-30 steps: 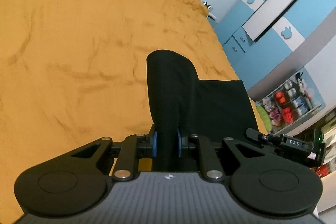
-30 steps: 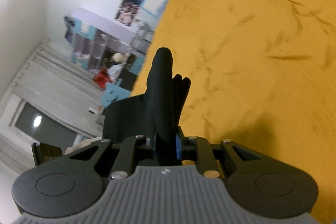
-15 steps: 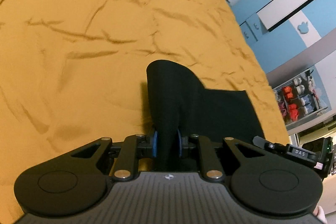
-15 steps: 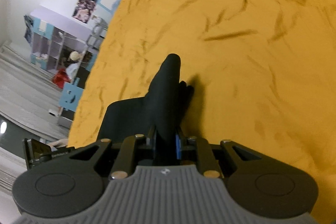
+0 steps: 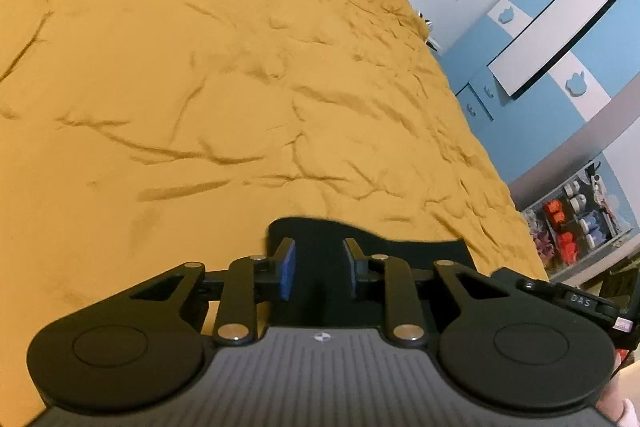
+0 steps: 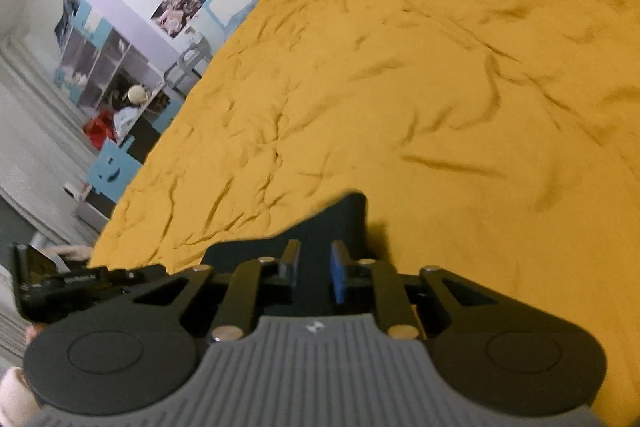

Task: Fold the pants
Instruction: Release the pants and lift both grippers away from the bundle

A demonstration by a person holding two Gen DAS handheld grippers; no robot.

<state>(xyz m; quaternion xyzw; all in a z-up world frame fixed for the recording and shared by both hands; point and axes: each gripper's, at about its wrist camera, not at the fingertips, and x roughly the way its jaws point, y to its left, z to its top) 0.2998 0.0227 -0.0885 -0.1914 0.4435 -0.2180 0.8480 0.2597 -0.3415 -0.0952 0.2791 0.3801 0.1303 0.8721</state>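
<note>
The black pants [image 5: 400, 249] lie flat on the orange bedspread [image 5: 200, 87], mostly hidden under my grippers. My left gripper [image 5: 319, 269] is open, its blue-padded fingers apart just above the fabric's left corner. In the right wrist view the pants [image 6: 344, 215] show as a dark corner ahead of my right gripper [image 6: 314, 273], which is open with nothing between its fingers. The right gripper also shows in the left wrist view [image 5: 568, 297] at the right edge.
The wrinkled orange bedspread [image 6: 420, 87] fills both views. A blue and white wardrobe [image 5: 560, 39] and a toy shelf [image 5: 572, 219] stand to the right of the bed. A shelf unit [image 6: 108, 67] and a blue chair [image 6: 110, 167] stand to the left.
Both grippers held a raised fold of the pants. They lowered it to the bed, opened and let go, and the fabric now lies flat.
</note>
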